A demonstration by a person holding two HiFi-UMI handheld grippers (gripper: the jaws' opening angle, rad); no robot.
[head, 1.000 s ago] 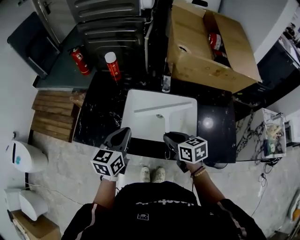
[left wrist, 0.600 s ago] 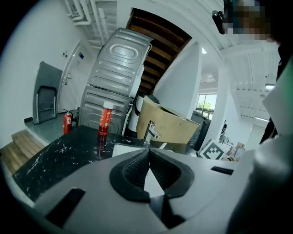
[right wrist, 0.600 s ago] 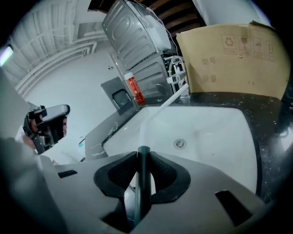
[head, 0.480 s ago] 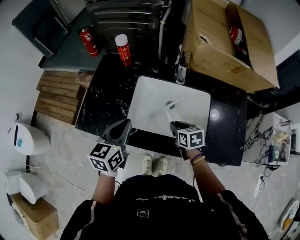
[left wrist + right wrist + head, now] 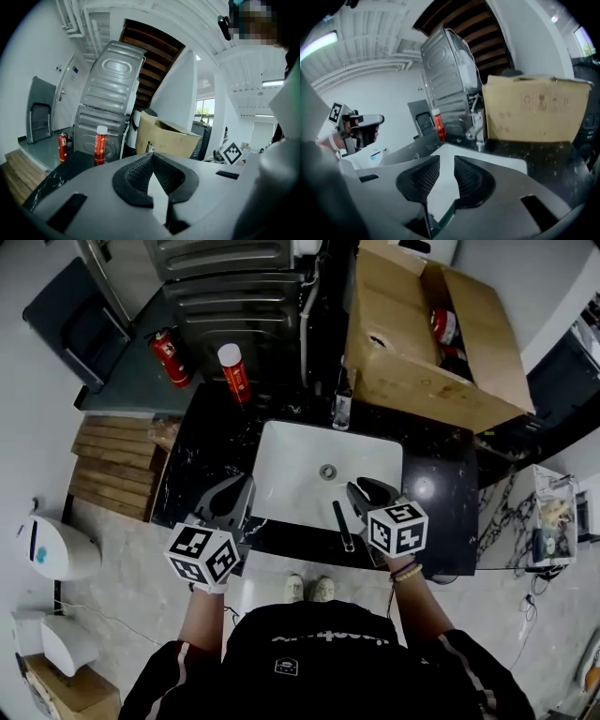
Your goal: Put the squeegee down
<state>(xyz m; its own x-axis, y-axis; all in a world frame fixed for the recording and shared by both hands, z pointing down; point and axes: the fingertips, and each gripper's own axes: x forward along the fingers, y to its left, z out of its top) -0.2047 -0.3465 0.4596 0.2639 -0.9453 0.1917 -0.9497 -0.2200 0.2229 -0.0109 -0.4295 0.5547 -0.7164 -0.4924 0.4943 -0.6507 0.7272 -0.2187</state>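
squeegee point(image 5: 343, 527) lies across sink point(image 5: 291, 465) front rim, beside right gripper point(image 5: 362, 491).

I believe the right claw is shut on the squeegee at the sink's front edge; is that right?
Not quite: the right claw is open, jaws apart with nothing between them, as the right gripper view shows. The squeegee does lie at the front edge of the sink, beside that claw.

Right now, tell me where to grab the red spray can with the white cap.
Probably best: grip the red spray can at mid body, below the white cap, coming from the white sink side. It stands upright on the black counter, near side open, grey appliance close behind.
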